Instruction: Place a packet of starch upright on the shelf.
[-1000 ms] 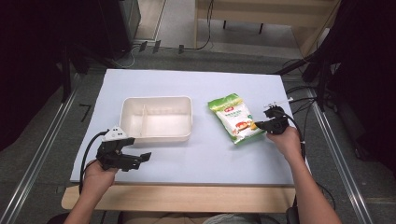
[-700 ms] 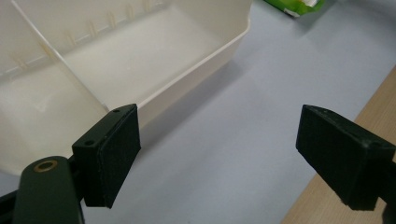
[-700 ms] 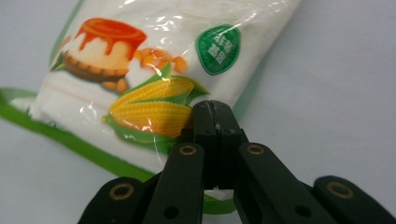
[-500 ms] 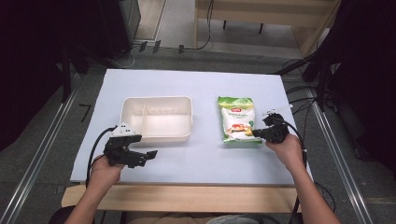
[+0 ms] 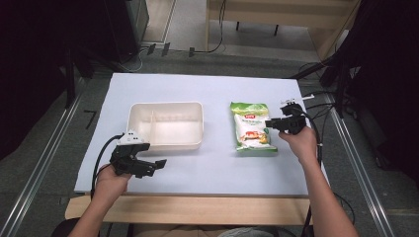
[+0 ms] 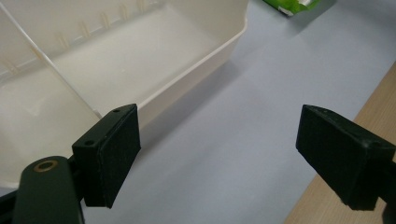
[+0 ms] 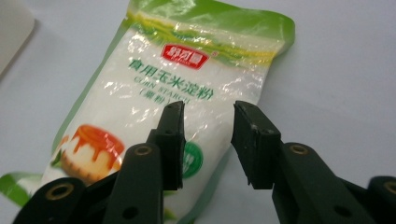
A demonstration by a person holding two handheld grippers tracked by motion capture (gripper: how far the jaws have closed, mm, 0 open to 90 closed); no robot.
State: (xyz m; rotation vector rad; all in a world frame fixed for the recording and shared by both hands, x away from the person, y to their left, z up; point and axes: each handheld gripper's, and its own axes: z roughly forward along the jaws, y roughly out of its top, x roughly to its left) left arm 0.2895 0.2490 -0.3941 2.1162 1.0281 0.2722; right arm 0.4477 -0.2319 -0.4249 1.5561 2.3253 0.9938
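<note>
A green and white plastic pouch of corn starch [image 5: 252, 133] lies flat near the counter's [image 5: 217, 168] right edge. The right gripper [image 7: 208, 140] hovers at its right side, fingers slightly apart, gripping nothing. The slick film could slip from a shallow pinch. The left gripper [image 6: 219, 154], fingers wide apart, waits by the front left corner of the empty cream plastic tray [image 5: 165, 123]; nothing lies between.
</note>
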